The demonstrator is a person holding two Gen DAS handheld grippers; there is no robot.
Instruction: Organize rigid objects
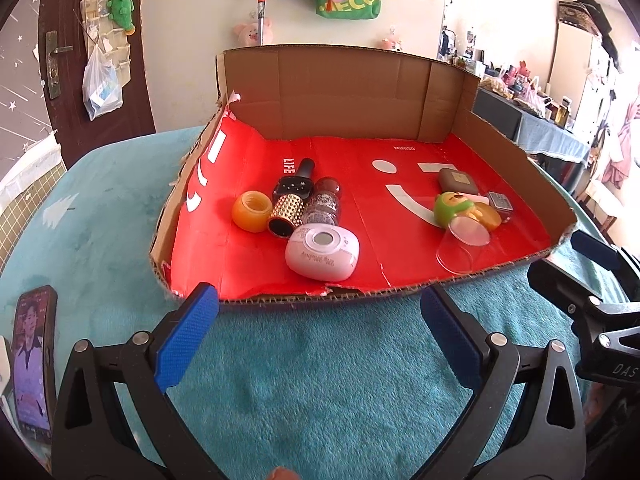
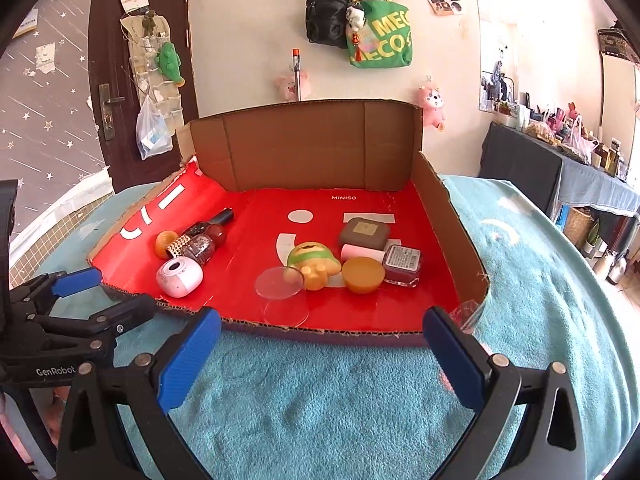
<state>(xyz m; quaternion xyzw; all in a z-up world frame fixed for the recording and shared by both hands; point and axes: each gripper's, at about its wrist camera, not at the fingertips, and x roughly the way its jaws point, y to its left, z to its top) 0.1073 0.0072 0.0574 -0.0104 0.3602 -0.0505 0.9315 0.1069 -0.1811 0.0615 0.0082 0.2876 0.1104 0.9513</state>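
Both grippers hover over the blue blanket just short of the tray's [image 2: 444,200] near edge, fingers spread wide and empty: left gripper [image 1: 320,344], right gripper [image 2: 320,356].

On the red floor lie two clusters. Left: a pink case [image 1: 322,254], an orange jar [image 1: 252,212], and a gold-mesh bottle [image 1: 285,216]. Right: a clear cup [image 2: 282,294] on its side, a green-capped toy [image 2: 312,264], and a square bottle [image 2: 402,266].

The cup looks light, slick and likely to roll; pinching its rim seems safest. The case looks rounded and smooth, so its narrower sides suit the fingers.
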